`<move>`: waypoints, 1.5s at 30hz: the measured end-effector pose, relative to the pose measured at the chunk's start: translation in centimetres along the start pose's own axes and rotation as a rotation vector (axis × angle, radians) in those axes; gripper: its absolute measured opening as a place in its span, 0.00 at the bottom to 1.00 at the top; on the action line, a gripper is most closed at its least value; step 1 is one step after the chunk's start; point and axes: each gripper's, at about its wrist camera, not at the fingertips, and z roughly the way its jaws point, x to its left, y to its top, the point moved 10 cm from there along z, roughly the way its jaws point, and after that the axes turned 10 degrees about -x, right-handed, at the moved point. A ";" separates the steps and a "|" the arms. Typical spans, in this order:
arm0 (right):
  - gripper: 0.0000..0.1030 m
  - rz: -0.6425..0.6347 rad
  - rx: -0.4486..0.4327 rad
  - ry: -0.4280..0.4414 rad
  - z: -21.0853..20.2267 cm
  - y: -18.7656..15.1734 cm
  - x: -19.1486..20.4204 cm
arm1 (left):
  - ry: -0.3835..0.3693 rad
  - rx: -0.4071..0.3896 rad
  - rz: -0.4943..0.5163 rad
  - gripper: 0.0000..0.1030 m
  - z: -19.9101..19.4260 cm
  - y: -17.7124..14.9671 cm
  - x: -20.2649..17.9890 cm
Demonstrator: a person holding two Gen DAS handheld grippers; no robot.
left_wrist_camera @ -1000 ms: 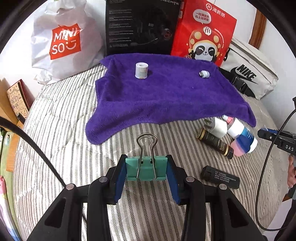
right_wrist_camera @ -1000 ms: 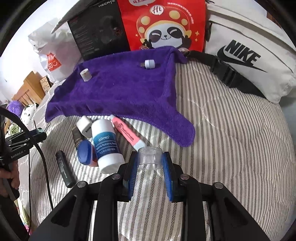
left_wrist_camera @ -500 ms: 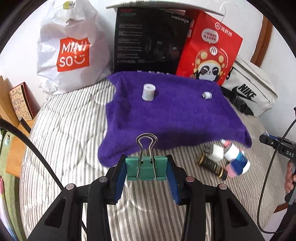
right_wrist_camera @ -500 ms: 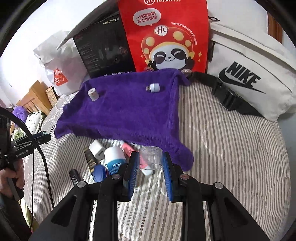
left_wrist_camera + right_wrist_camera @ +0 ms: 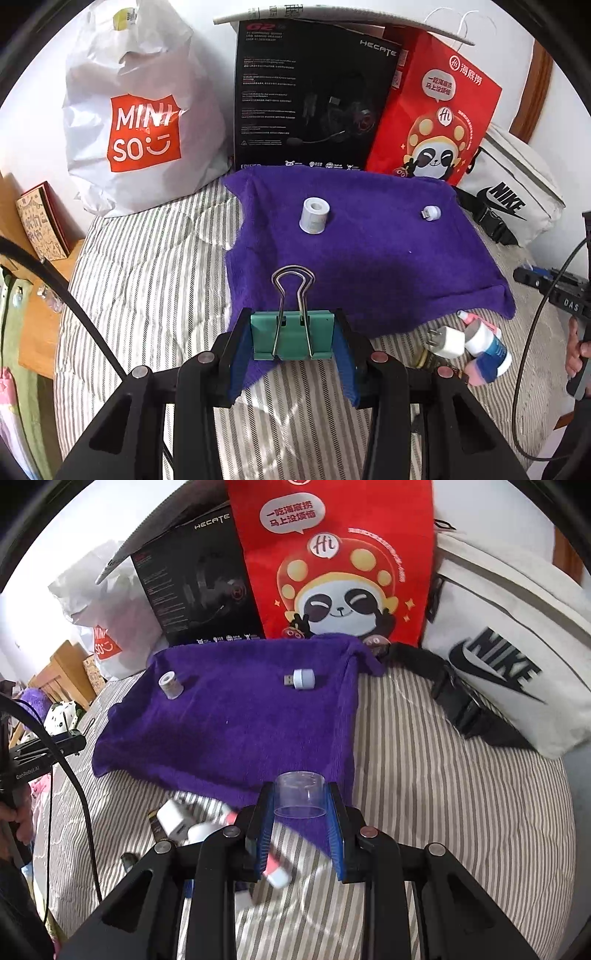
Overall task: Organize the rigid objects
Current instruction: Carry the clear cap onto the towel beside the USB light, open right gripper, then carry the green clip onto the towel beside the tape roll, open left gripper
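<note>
Your left gripper (image 5: 292, 341) is closed on a green binder clip (image 5: 291, 338). The blue pads press on the two short ends of the clip body, so its long axis runs from 9 o'clock to 3 o'clock in the left wrist view. The wire handles stand up and point to 12 o'clock, away from the camera. The clip sits right between the fingertips, above the near edge of the purple towel (image 5: 369, 254).

Your right gripper (image 5: 300, 814) holds a clear plastic cap (image 5: 300, 794) with a narrow opening. The cap is a short cylinder; its axis points to about 12 o'clock in the right wrist view and a little upward, with one round rim facing away from you. It is at the tips of the pads, over the near corner of the towel.

On the towel, a small white roll (image 5: 314, 215) stands upright at 12 o'clock from the clip, well apart from it. A small white USB plug (image 5: 302, 678) lies on its side at 12 o'clock from the cap, with its metal end pointing to 9 o'clock.

At 3 o'clock from the clip, beside the towel on the striped bed cover (image 5: 147, 280), lie a white charger (image 5: 448, 341) and a white bottle (image 5: 487, 341), touching each other.
</note>
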 end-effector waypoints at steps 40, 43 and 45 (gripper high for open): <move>0.41 -0.090 0.080 0.002 13.7 4.2 1.0 | -0.014 0.040 -0.019 0.38 5.0 1.4 1.5; 0.48 -0.075 0.072 0.017 13.2 4.2 1.3 | -0.021 0.040 -0.014 0.38 5.0 1.6 1.2; 0.49 -0.067 0.070 0.006 12.7 4.2 1.2 | -0.031 0.041 -0.013 0.38 5.2 1.7 0.9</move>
